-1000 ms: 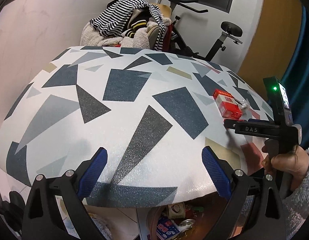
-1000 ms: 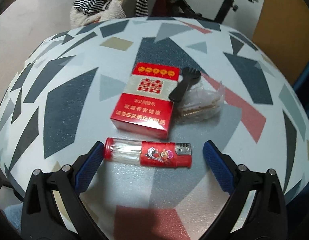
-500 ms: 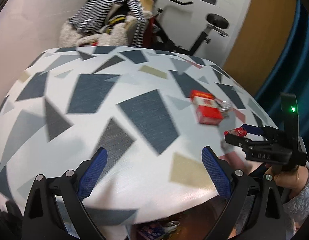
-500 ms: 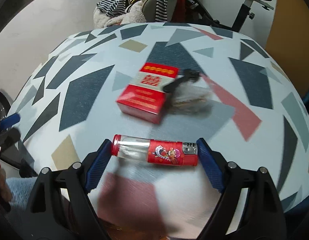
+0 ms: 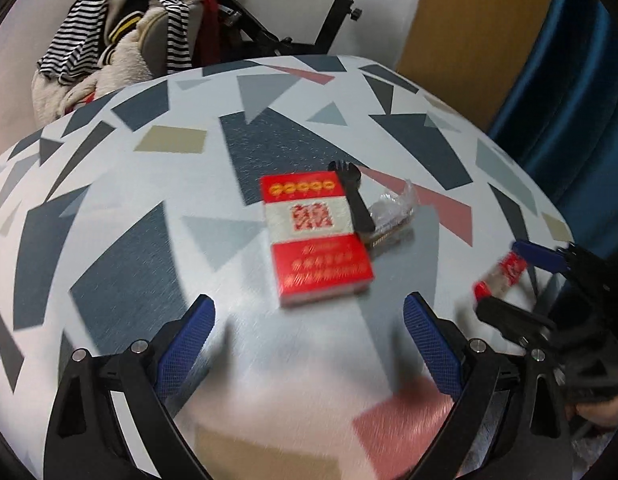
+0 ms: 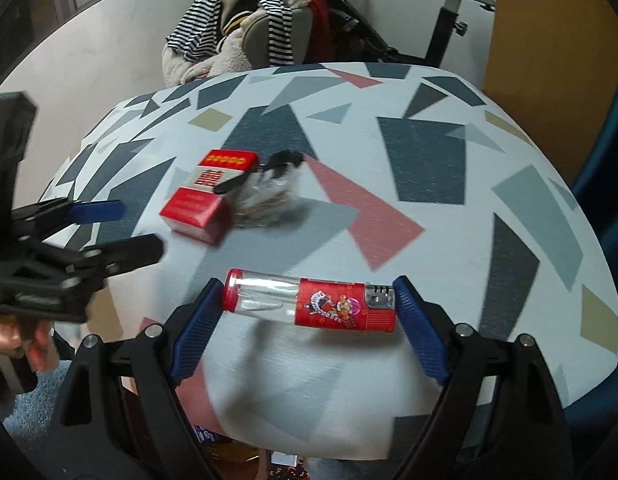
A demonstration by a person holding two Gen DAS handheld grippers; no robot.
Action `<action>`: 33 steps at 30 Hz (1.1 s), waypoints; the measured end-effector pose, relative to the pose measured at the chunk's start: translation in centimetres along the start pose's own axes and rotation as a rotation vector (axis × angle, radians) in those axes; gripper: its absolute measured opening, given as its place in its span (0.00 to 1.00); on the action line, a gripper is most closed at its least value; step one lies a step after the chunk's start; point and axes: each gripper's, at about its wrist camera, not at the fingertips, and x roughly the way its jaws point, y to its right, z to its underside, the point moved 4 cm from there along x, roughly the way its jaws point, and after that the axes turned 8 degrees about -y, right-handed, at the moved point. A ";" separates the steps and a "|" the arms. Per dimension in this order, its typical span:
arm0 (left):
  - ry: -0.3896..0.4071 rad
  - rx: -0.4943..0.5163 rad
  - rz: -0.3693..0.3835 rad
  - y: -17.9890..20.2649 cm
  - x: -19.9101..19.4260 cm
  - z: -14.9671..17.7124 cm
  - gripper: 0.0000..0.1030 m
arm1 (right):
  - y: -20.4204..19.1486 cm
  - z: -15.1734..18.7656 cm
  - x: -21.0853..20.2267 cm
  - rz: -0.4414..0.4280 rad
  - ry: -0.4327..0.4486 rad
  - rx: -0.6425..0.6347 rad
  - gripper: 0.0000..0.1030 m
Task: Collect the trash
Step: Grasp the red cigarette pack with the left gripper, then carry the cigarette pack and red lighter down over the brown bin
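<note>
My right gripper (image 6: 309, 312) is shut on a red and clear lighter (image 6: 309, 305), held endwise between the blue pads and lifted above the table. It also shows in the left wrist view (image 5: 499, 276), at the right. A red cigarette pack (image 5: 315, 240) lies on the table, with a black plastic fork (image 5: 355, 200) and a crumpled clear wrapper (image 5: 393, 212) against its right side. My left gripper (image 5: 309, 336) is open and empty, just in front of the pack. In the right wrist view the pack (image 6: 209, 196) lies at centre left.
The round table (image 5: 129, 280) has a triangle-patterned cover. Behind it stand a chair piled with striped clothes (image 5: 121, 36) and an exercise bike (image 5: 349, 8). A blue curtain (image 5: 569, 80) hangs at the right.
My right gripper shut on the lighter and lifted it off the table. My left gripper swung right and forward, and now faces the cigarette pack.
</note>
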 end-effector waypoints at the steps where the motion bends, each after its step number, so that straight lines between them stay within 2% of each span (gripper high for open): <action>1: -0.009 -0.005 -0.008 0.2 0.6 -0.5 0.90 | 0.3 0.1 -0.1 -0.002 0.001 0.005 0.82; 4: -0.021 -0.015 -0.017 0.4 1.5 -1.3 0.86 | 1.1 0.2 -0.1 -0.004 0.004 0.014 0.82; 7: -0.048 -0.026 -0.046 0.1 2.4 -1.7 0.70 | 1.4 0.2 -0.1 -0.007 0.006 0.016 0.82; 9: -0.049 -0.039 -0.038 -0.2 2.5 -1.7 0.54 | 1.4 0.2 0.0 -0.008 0.006 0.016 0.82; 19: 0.004 -0.091 -0.035 -3.6 -0.9 1.5 0.53 | -0.2 0.2 0.0 -0.022 0.003 -0.015 0.82; 33: 0.081 -0.090 -0.038 -6.2 -7.4 7.6 0.53 | -6.0 0.8 -0.8 -0.039 -0.005 -0.120 0.82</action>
